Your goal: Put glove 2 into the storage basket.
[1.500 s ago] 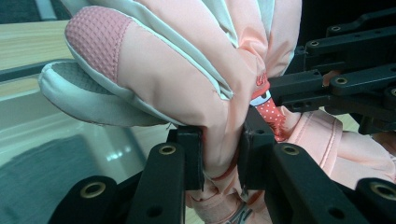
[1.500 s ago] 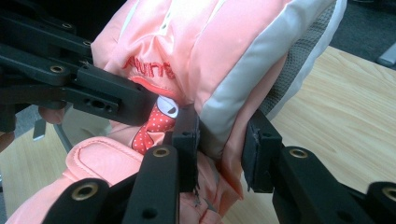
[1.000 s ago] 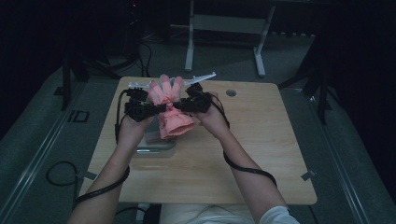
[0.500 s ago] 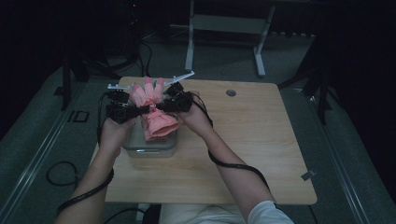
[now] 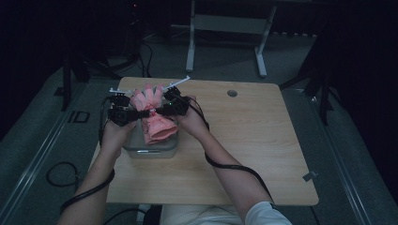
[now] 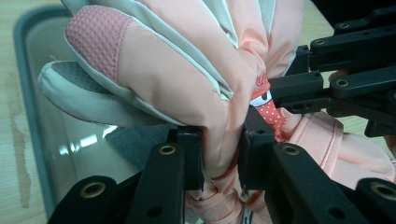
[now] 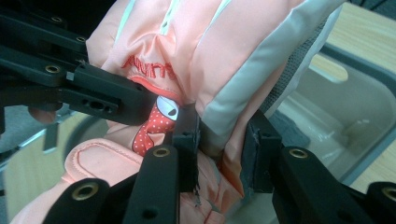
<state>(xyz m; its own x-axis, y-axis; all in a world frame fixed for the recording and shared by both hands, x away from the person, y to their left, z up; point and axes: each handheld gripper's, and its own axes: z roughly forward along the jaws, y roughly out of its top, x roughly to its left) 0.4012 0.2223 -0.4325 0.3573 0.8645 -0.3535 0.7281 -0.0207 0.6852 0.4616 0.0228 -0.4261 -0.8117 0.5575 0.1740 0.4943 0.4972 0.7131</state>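
Pink glove [image 5: 154, 117] is held w/ both grippers right over the clear container [image 5: 151, 149], which sits near the table's [image 5: 244, 154] left edge. High view gives the layout: left gripper [image 5: 133, 114] on the glove's left side, right gripper [image 5: 162, 110] on its right, glove fingers pointing away from the person past the container's far rim, cuff hanging down toward the container. That view is too dim and small to read the jaws. Left gripper view fills that in: left gripper [image 6: 219, 149] jaws pinch a thick fold of the glove [image 6: 187, 70] at the wrist, fabric bunched between the pads; container [image 6: 56, 140] interior lies below and behind, and the other gripper's black links clamp the glove from the far side, by a red dotted tag. Right gripper view shows the right gripper [image 7: 222, 144] also clamped on a fold of the glove [image 7: 210, 51], near red stitched lettering on the back; container [image 7: 336, 121] rim and wall sit beyond the glove.
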